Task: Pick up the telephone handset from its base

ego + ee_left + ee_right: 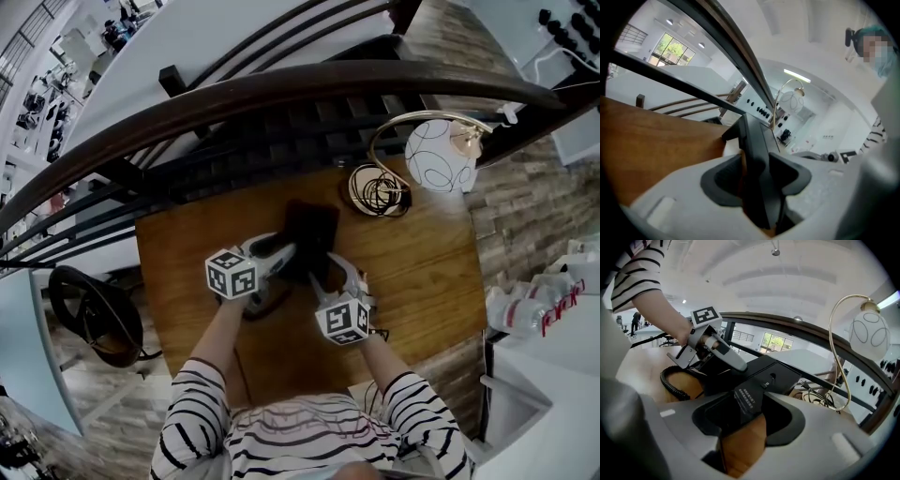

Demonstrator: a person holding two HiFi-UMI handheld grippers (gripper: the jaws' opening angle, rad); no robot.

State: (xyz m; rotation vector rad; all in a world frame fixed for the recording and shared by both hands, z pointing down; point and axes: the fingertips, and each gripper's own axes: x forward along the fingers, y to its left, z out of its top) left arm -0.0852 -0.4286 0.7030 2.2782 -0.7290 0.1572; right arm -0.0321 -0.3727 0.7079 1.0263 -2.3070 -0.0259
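Note:
A black telephone [314, 230] lies on the wooden table [422, 272], and both grippers reach onto its near side. My left gripper [281, 255] is at its left; in the left gripper view a black slab of the phone [757, 154] stands edge-on between the wide jaws, with a sliver of wood showing beside it. I cannot tell whether that slab is handset or base. My right gripper [328, 272] is at the phone's right; its jaws straddle a labelled black corner [750, 399] without pressing on it. The coiled cord [670, 380] lies left of the phone, below the left gripper [719, 350].
A lamp with a white globe [441, 155] and a round base wrapped in cable [378, 190] stands at the table's back right. A dark curved railing [281, 89] runs behind the table. A black stool [89, 314] is at the left, water bottles [525, 309] at the right.

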